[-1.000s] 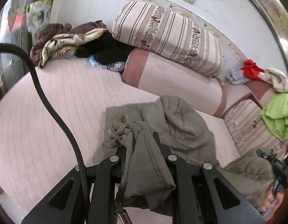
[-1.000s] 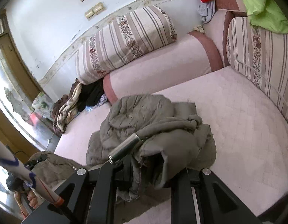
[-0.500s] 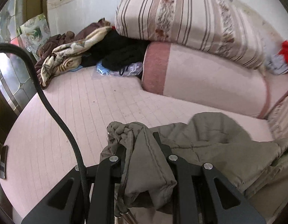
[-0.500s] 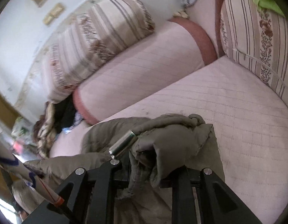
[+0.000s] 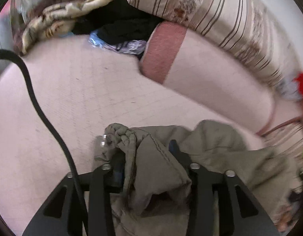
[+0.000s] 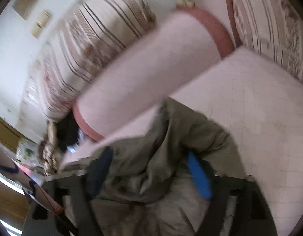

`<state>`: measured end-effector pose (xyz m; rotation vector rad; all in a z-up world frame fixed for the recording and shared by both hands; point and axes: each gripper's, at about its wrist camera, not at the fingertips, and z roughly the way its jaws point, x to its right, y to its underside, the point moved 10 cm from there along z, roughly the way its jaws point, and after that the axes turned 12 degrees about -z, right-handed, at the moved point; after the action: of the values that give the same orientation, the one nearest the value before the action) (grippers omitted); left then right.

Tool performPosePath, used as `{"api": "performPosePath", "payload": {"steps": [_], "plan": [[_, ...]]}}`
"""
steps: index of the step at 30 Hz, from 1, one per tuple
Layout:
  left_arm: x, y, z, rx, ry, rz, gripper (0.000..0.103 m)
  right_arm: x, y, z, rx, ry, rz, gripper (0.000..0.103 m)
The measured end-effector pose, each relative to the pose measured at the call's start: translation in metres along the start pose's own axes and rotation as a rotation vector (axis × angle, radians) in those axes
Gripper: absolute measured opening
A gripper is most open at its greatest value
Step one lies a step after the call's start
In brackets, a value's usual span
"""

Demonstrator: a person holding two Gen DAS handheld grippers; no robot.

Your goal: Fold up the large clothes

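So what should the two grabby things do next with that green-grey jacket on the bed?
Probably draw both back. The left gripper and right gripper both have their jaws opening, with the olive jacket lying between them on the pink mattress. The cloth looks laid down, so backing off should free it without dragging the fold apart.

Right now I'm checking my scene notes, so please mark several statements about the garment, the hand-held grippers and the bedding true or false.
1. The olive garment lies on the pink quilted cover. True.
2. The right hand-held gripper is clamped shut on a red towel. False: its jaws are opening, olive fabric between them.
3. A striped floral cushion rests above a pink bolster. True.
4. The left hand-held gripper has nothing between its jaws. False: its jaws are opening around olive fabric.
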<state>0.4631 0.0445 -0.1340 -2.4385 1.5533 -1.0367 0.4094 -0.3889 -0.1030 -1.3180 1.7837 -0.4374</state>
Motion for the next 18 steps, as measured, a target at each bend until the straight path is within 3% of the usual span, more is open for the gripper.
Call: {"api": "performPosePath", "payload": {"steps": [4,8,11,14,18], "plan": [[0.009,0.001,-0.027,-0.026,0.138,-0.063,0.052,-0.035,0.005,-0.042,0.042,0.009,-0.133,0.089],[0.019,0.007,-0.05,-0.029,0.203,-0.052,0.057,-0.092,0.052,-0.053,-0.018,-0.011,-0.344,0.073],[0.021,0.006,-0.062,-0.031,0.236,-0.069,0.057,-0.127,0.093,-0.048,-0.049,-0.013,-0.466,0.066],[0.019,0.004,-0.071,-0.044,0.289,-0.089,0.059,-0.142,0.122,-0.035,-0.063,-0.009,-0.498,0.066],[0.014,-0.001,-0.083,-0.059,0.391,-0.108,0.061,-0.148,0.132,0.004,-0.072,0.075,-0.522,0.066]]}}
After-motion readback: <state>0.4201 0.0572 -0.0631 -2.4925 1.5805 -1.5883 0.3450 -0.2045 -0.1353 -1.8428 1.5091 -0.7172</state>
